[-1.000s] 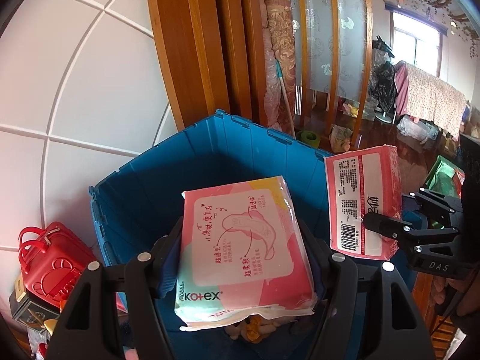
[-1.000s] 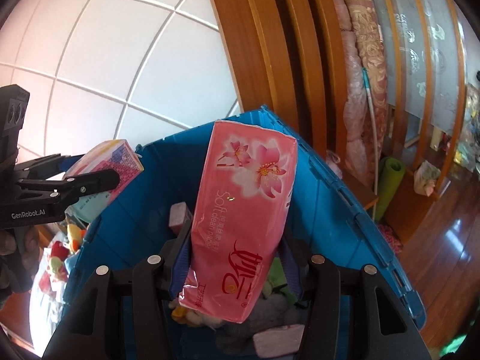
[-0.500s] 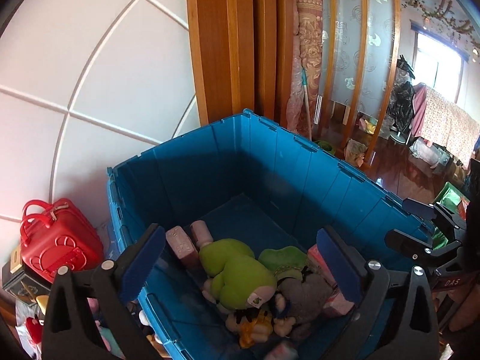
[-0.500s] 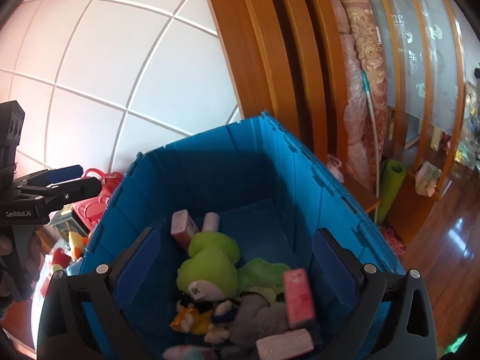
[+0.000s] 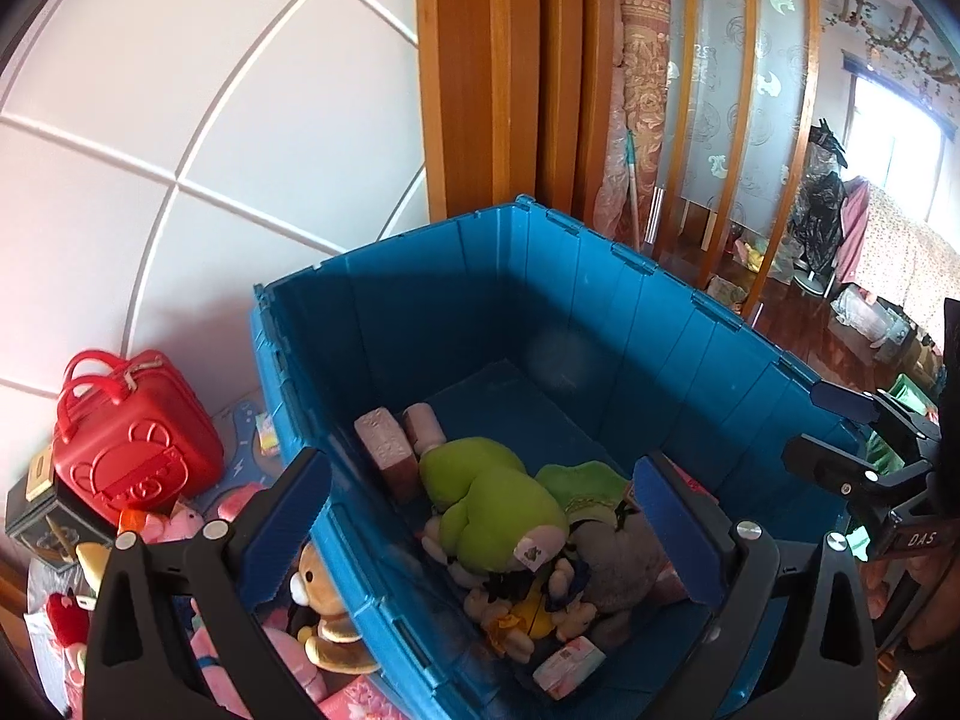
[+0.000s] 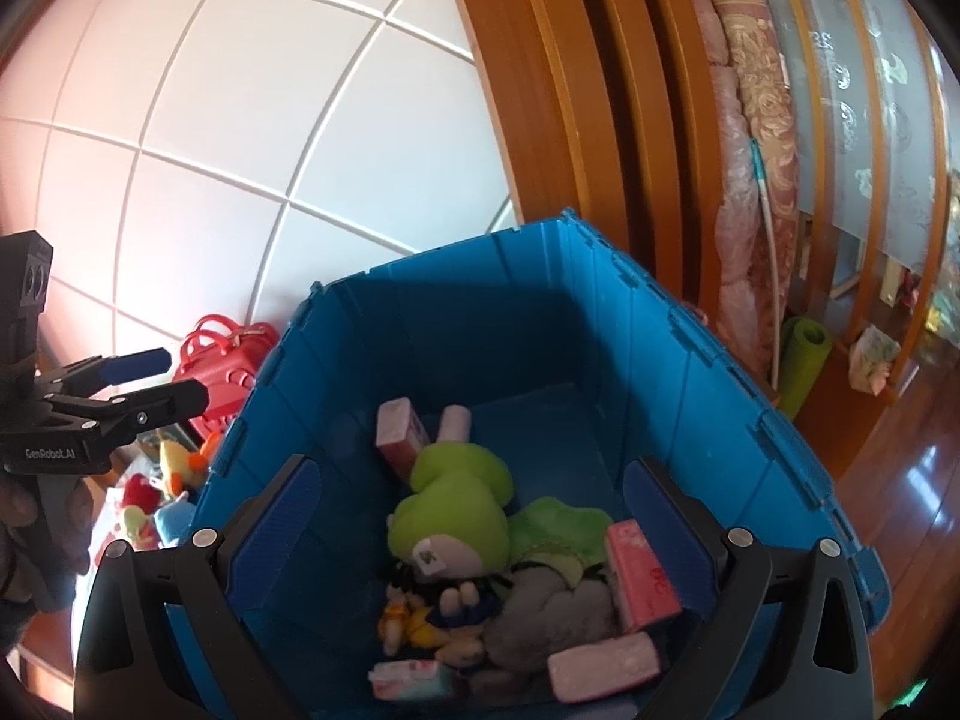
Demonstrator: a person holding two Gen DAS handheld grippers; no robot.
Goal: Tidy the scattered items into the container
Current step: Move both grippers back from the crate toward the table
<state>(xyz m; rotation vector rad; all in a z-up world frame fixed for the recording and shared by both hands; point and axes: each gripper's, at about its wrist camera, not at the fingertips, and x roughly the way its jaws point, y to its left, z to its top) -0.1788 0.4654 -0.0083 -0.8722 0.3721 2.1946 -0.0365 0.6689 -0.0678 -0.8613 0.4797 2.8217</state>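
Both grippers are standing wide open and empty now, jaws having just been opening, nothing between them. A second ago the left gripper (image 5: 480, 531) was clamping a pink-and-white pad pack and the right gripper (image 6: 462, 531) a pink tissue pack; both packs are now gone from the jaws, so this looks like a double drop into the bin (image 5: 660, 324).

Inside the bin: a green plush (image 6: 450, 516) lying mid-floor, a grey plush (image 6: 540, 606) beside it, several pink packs (image 6: 639, 576) around them. One pale pack (image 5: 567, 666) is sitting at the near edge of the pile, below the left jaws; cannot tell for sure that it is the one just dropped.

Left gripper is hanging over the bin's near-left rim, one finger outside the wall, the other over the toys. Right gripper is hanging straight over the bin, both fingers framing the pile, not touching it.

Still scattered outside, left of the bin: a bear plush (image 5: 318, 606), more pink toys, a red case (image 5: 135, 444). Judging by that, the task is not done; next pick is likely on that side, nearest the left gripper.
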